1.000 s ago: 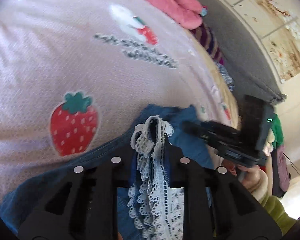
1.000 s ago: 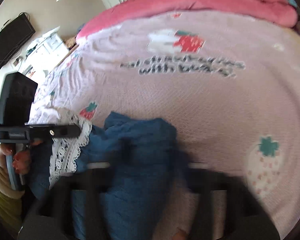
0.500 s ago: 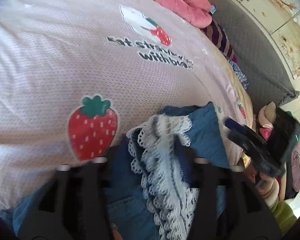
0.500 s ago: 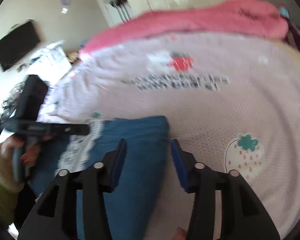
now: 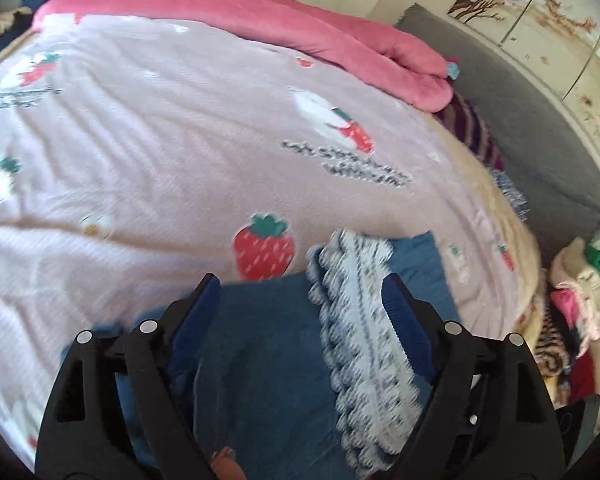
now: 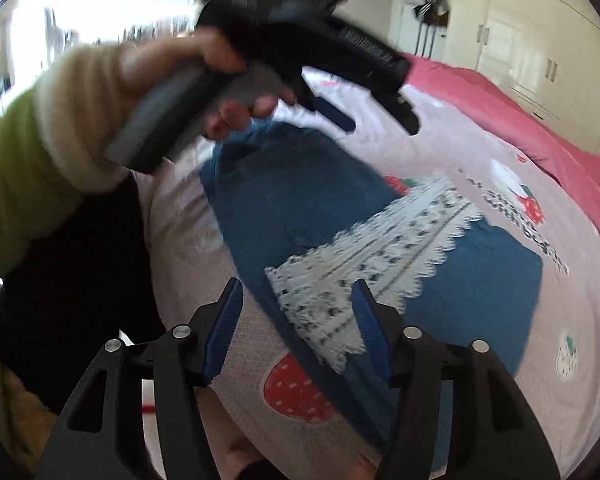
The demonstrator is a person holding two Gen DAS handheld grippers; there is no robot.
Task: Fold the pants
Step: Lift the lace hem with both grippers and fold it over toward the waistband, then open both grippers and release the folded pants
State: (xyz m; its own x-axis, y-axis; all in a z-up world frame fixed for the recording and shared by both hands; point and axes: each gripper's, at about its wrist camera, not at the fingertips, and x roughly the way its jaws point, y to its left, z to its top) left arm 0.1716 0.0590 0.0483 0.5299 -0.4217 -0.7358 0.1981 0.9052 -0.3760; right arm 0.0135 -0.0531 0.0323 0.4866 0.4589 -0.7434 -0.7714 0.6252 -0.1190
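Note:
The blue pants [image 5: 268, 344] with a white lace band [image 5: 360, 320] lie in a folded bundle on the pink strawberry bedspread [image 5: 160, 140]. They also show in the right wrist view [image 6: 308, 200], with the lace band [image 6: 380, 248] across them. My left gripper [image 5: 300, 292] is open above the pants, touching nothing. It also shows in the right wrist view [image 6: 380, 116], held up in a hand over the far end of the pants. My right gripper [image 6: 296, 300] is open and empty above the lace end.
A rolled pink duvet [image 5: 300, 32] lies along the far side of the bed. A grey headboard [image 5: 540, 128] and a pile of clothes [image 5: 572, 300] are to the right. White wardrobes [image 6: 540, 40] stand beyond the bed.
Both grippers have let go of the pants and opened. They have lifted and pulled back. The pants have dropped flat onto the bed.

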